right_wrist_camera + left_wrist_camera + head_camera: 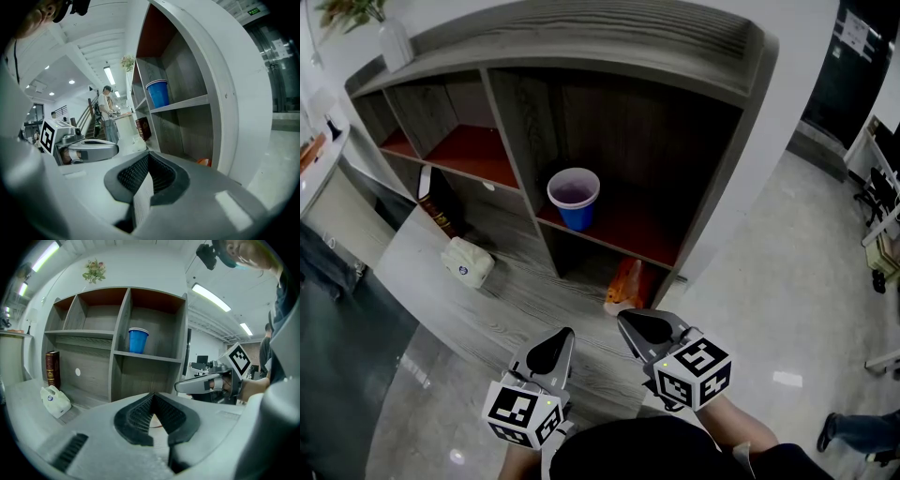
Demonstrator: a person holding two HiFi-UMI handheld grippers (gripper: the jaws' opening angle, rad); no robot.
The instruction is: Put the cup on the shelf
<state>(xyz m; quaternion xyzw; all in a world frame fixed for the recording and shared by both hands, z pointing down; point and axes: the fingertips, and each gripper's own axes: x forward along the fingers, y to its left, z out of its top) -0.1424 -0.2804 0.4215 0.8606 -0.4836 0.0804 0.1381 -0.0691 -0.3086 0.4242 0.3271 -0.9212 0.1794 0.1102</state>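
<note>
The cup (574,198) stands upright in the right-hand compartment of the shelf (623,225), straight ahead and well apart from me. My left gripper (553,345) and right gripper (639,323) have jaws together, empty; neither is clearly nearer.

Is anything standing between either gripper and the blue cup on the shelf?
Nothing visible. The blue cup stands alone in its open-fronted shelf compartment, and the left gripper and right gripper, both shut and empty, face it across open space.
</note>
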